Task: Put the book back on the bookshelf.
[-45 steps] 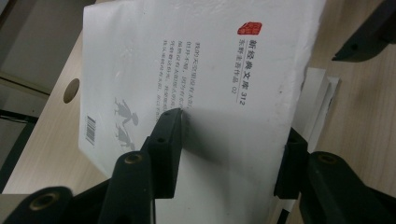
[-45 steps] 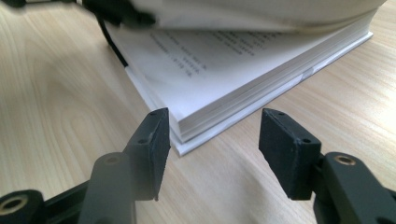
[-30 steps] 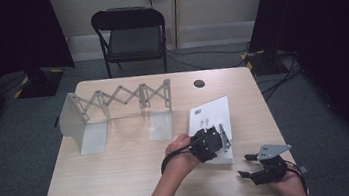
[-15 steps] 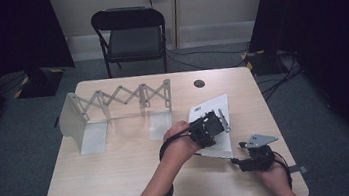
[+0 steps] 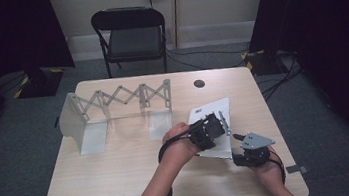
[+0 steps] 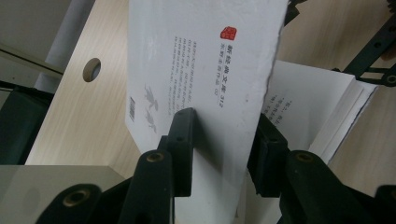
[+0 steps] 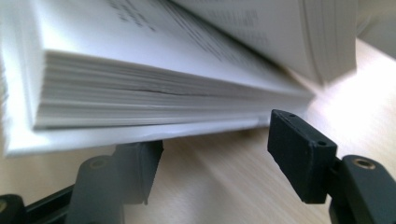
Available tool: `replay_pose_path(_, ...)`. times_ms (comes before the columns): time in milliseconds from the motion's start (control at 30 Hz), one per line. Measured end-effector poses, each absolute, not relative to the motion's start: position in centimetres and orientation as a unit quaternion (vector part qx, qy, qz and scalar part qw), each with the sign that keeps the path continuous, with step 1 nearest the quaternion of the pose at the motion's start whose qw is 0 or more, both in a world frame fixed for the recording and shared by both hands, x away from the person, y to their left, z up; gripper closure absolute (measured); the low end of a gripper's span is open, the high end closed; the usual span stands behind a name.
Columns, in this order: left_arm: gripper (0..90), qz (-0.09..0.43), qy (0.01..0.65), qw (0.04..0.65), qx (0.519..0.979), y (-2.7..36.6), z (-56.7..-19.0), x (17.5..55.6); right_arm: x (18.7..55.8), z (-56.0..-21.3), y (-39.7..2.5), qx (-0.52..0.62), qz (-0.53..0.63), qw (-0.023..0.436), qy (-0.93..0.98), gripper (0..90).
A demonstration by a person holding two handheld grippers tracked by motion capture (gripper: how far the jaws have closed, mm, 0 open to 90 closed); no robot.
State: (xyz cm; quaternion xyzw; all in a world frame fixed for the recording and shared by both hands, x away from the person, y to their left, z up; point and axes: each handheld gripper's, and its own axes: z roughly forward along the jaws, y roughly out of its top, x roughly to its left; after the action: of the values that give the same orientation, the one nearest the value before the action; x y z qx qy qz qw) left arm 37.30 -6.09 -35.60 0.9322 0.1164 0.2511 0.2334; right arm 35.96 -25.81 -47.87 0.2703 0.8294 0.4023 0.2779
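A white paperback book [image 5: 210,112] lies at the table's right middle. My left gripper [image 5: 221,121] is shut on its cover and a thick wad of pages [image 6: 205,70], which it holds raised and tilted above the remaining pages [image 6: 317,107]; one jaw sits on each face of the wad, left gripper [image 6: 222,135]. My right gripper [image 5: 239,145] rests low at the book's near right edge. In the right gripper view it stands open [image 7: 215,140] at table level, facing the lower stack of pages [image 7: 140,88], with its left jaw tucked under the overhanging bottom cover.
An expanding metal file rack [image 5: 112,103] stands at the table's back left. A round cable hole [image 5: 199,83] lies behind the book. A black folding chair [image 5: 129,33] stands beyond the wooden table [image 5: 122,185]. Cables run over the floor at the right.
My left gripper has moved up and away with the book's upper part, opening it wider. My right gripper has slid left and forward to the book's near edge.
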Motion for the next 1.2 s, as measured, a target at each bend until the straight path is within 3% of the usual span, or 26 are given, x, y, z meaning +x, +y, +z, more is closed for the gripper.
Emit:
replay_pose_path(133,66.5,0.247,0.114,0.235,0.933,-5.9,-34.9,36.6,34.4,-46.8,-25.4,0.209,0.403,0.307,0.837,34.6)
replay_pose_path(233,66.5,0.244,0.113,0.236,0.934,-5.8,-34.6,36.0,33.3,-45.8,-24.8,0.144,0.395,0.325,0.847,45.7)
replay_pose_path(333,65.9,0.239,0.11,0.235,0.936,-5.6,-34.6,35.8,33.0,-45.3,-24.6,0.126,0.384,0.34,0.849,50.2)
replay_pose_path(367,63.6,0.236,0.111,0.24,0.935,-5.5,-34.6,35.8,32.8,-44.8,-24.7,0.116,0.378,0.356,0.847,56.3)
replay_pose_path(500,56.0,0.221,0.108,0.271,0.931,-5.0,-34.8,35.9,32.9,-43.7,-24.7,0.115,0.378,0.345,0.851,61.0)
replay_pose_path(533,47.1,0.231,0.118,0.279,0.925,-4.7,-34.6,36.0,32.8,-43.4,-24.5,0.114,0.369,0.345,0.855,62.8)
replay_pose_path(567,47.1,0.233,0.13,0.282,0.922,-4.5,-34.5,36.1,32.8,-43.4,-24.5,0.114,0.369,0.345,0.855,62.8)
replay_pose_path(633,37.4,0.224,0.15,0.302,0.914,-3.6,-34.1,36.3,32.9,-43.0,-24.5,0.122,0.374,0.337,0.856,62.9)
replay_pose_path(867,38.0,0.232,0.18,0.315,0.903,-0.4,-33.2,35.2,33.2,-42.4,-25.3,0.141,0.374,0.317,0.86,64.7)
replay_pose_path(1200,28.9,0.194,0.21,0.342,0.895,2.9,-36.5,34.6,33.6,-41.3,-26.9,0.169,0.374,0.276,0.869,66.5)
